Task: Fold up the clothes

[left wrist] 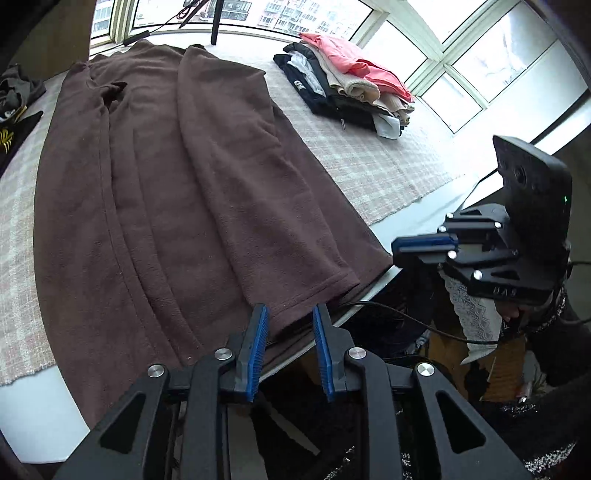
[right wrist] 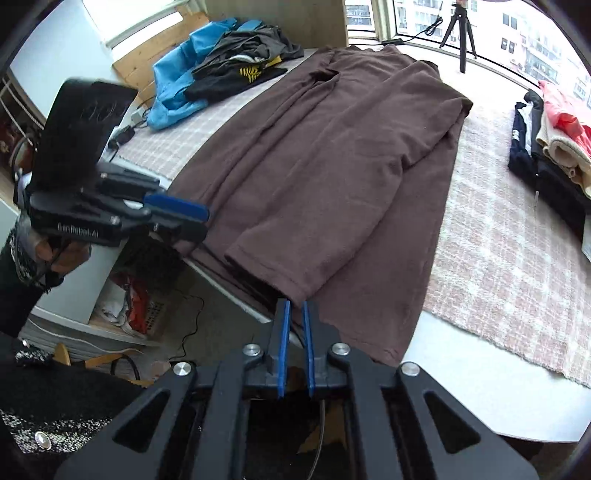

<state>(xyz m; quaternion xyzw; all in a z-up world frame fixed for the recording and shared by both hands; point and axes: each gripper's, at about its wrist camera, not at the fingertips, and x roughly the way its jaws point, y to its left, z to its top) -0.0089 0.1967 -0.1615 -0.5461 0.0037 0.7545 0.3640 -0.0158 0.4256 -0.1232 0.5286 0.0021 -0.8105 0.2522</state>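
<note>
Table (left wrist: 37, 417), white with a rounded edge, filling most of both wrist views, bare only at 7 o'clock in the left view. Spread over it, checked pink-and-white cloth (left wrist: 369, 158), running out toward 3 o'clock. On the cloth, brown fleece garment (left wrist: 184, 184), long and laid flat from 12 o'clock down to 6 o'clock. Sides turned inward in lengthwise folds, one sleeve lying along the top, cuff ending near 6 o'clock. Lower hem draped just over the near table edge.

At 1 o'clock in the left view, stack of folded clothes (left wrist: 347, 85): black at the bottom, beige in the middle, coral pink on top, well apart from the brown garment. At 11 o'clock in the right view, loose heap of unfolded clothes (right wrist: 229, 70), blue, grey and black with yellow print, just beside the garment's far corner. At 1 o'clock in the right view, black tripod (right wrist: 460, 33) on the window sill.

Left gripper (left wrist: 290, 310) at 6 o'clock of its own view, over the table edge, blue pads clearly apart, nothing between them, sleeve cuff just beyond the tips. Right gripper (right wrist: 295, 304) at 6 o'clock of its own view, pads nearly together with a thin gap showing, nothing clamped, garment hem just ahead of the tips. Each tool also seen from the other: right one at 3 o'clock in the left view, left one at 9 o'clock in the right view, both off the table edge, a hand partly seen under each.

Thin black cable (left wrist: 406, 317) below the table edge at 5 o'clock in the left view.
</note>
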